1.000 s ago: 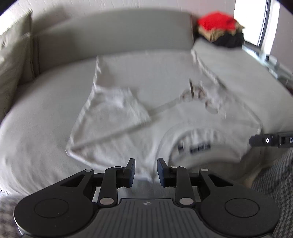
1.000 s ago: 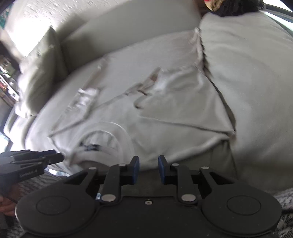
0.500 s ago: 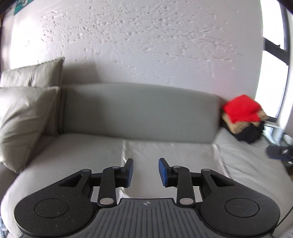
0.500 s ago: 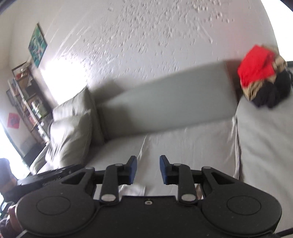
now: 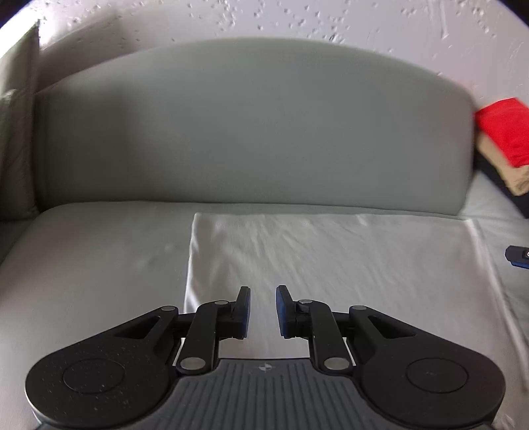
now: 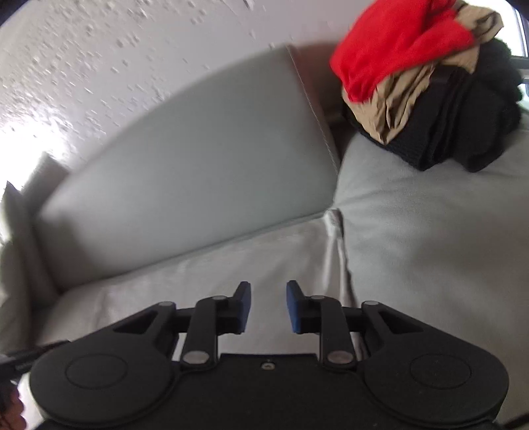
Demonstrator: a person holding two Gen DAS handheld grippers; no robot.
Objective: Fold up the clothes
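Black matte plastic fills the bottom of both frames: the left gripper [image 5: 263, 311] and right gripper [image 6: 268, 306] each show two round pivot discs, jointed linkage arms and blue-padded fingers, spread apart with nothing pinched between them. Both sit over the white garment [image 5: 330, 264], which lies flat on the sofa seat [image 5: 99, 264] in the lower middle of the left wrist view, a roughly rectangular shape with soft wrinkles and a straight left edge. In the right wrist view its edge bunches along the seam between cushions, centre frame. Behind that, the smooth grey backrest [image 5: 251, 132] curves across the middle. Further back, at the upper right, there's a lumpy stack of clothes [image 6: 429, 82]: red on top, crinkly tan under it, chunky black knit at the bottom. Bumpy textured white wall [image 5: 297, 20] at the very top.
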